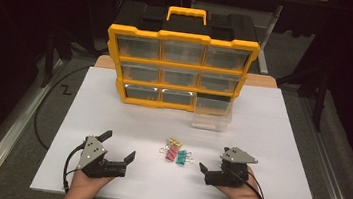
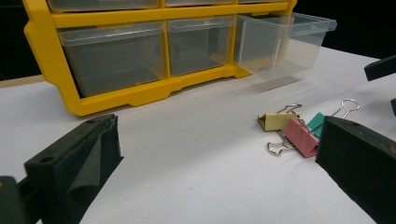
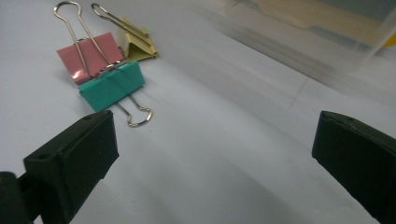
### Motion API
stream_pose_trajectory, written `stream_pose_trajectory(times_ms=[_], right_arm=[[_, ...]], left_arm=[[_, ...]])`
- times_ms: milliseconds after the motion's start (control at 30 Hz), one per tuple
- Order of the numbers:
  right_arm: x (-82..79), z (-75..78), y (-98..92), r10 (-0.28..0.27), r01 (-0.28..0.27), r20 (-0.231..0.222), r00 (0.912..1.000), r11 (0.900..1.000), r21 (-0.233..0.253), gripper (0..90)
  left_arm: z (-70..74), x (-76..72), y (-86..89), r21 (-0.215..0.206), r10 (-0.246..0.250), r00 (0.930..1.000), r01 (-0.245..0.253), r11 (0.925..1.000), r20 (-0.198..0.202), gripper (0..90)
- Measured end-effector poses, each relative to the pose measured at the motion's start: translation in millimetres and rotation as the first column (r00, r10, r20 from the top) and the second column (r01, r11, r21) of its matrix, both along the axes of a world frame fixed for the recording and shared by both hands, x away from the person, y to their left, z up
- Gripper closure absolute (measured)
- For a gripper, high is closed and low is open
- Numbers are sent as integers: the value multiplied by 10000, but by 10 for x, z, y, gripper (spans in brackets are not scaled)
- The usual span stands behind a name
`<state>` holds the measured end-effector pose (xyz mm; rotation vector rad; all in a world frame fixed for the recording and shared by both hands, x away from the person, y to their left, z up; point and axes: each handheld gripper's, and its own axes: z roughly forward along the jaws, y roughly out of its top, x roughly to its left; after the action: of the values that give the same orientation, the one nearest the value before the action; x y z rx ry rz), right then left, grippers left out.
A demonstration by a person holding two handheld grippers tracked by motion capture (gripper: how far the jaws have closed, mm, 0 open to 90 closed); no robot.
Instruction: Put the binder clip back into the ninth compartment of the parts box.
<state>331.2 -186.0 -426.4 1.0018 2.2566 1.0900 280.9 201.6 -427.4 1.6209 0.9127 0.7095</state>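
Observation:
Three binder clips lie together on the white sheet between my grippers: a yellow clip (image 1: 175, 142), a pink clip (image 1: 172, 153) and a teal clip (image 1: 181, 156). My left gripper (image 1: 118, 145) rests open to their left, nothing between its jaws. My right gripper (image 1: 212, 161) stands open to their right, also empty. In the left gripper view the left gripper (image 2: 219, 133) faces the cabinet, with the yellow clip (image 2: 275, 120), pink clip (image 2: 301, 136) and teal clip (image 2: 317, 123) beside its right jaw. The right gripper (image 3: 215, 126) has the teal clip (image 3: 112, 86), pink clip (image 3: 91, 56) and yellow clip (image 3: 137, 46) ahead on the left.
A yellow-framed drawer cabinet (image 1: 184, 37) with several clear drawers stands at the back of the sheet. Its bottom right clear drawer (image 1: 211, 114) is pulled out onto the table and looks empty. The white sheet (image 1: 283, 157) has bare room on both sides.

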Motion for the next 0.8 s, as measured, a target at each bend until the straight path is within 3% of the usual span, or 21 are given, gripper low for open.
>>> stream_pose_trajectory(times_ms=[533, 800], right_arm=[[-63, 12, 237, 748, -749, 59, 9972, 9970, 190, 52], [-87, 24, 284, 998, -993, -125, 9949, 9945, 335, 105]], left_arm=[[7, -4, 15, -37, -34, 10000, 34, 10000, 40, 6], [10, -3, 7, -7, -77, 10000, 78, 10000, 55, 6]])
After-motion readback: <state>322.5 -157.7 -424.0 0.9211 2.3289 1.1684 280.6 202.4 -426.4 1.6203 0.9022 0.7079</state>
